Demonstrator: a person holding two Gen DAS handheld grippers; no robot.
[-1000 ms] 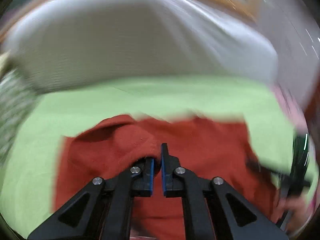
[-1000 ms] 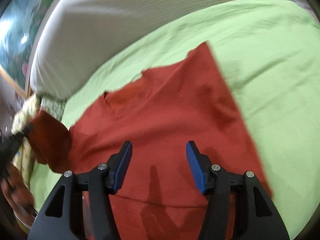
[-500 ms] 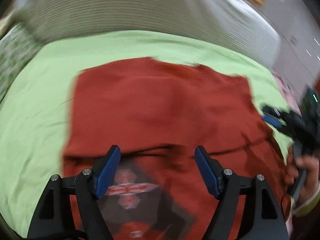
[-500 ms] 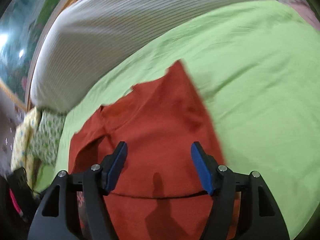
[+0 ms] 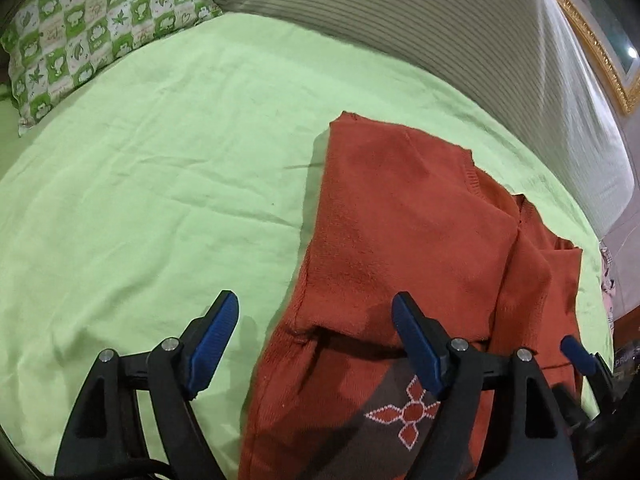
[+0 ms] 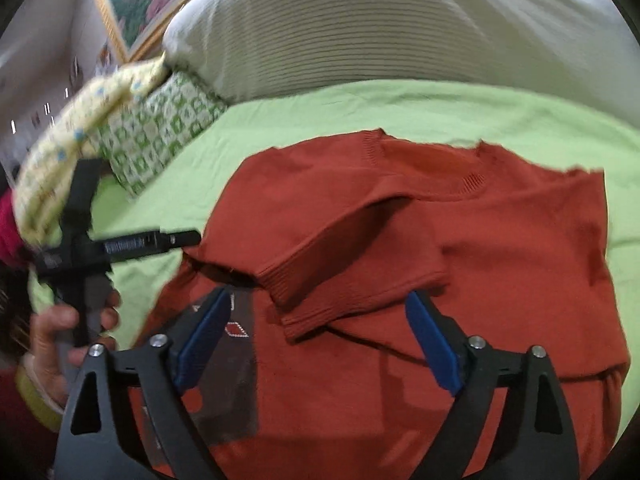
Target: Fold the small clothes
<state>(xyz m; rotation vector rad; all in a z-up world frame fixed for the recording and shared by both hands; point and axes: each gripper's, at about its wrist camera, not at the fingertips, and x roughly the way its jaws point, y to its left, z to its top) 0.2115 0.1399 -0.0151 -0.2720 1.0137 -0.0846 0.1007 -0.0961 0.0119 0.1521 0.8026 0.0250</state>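
Up close, the left gripper (image 5: 316,336) hangs over the near left edge of a rust-red knit sweater (image 5: 408,240); its blue-padded jaws stand wide and are opening, with nothing pinched; one blue pad (image 5: 214,338) is above bare bed sheet (image 5: 160,184) just beside the sweater, the other above the sweater's cloth; the right gripper (image 6: 320,340) likewise hangs above the sweater, jaws wide and opening, nothing clamped between them; a folded sleeve (image 6: 340,256) with a ribbed cuff lies across the sweater's front, and that cuff end sits between the two blue pads but untouched by them.

The sweater lies flat on the light green sheet, neckline (image 6: 432,164) toward the far side; a dark grey panel with a red and white diamond motif (image 5: 408,412) shows on its near part; in the right wrist view a hand (image 6: 60,340) to the left of the sweater grips the black handle of the left gripper (image 6: 176,238), its tip just at the sweater's left edge.

Beyond the sweater, a pale ribbed bolster (image 5: 420,28) runs along the far side of the bed; a green and white checked pillow (image 5: 92,20) sits to the sweater's far left; a gold-framed picture (image 6: 144,4) hangs behind the bolster.
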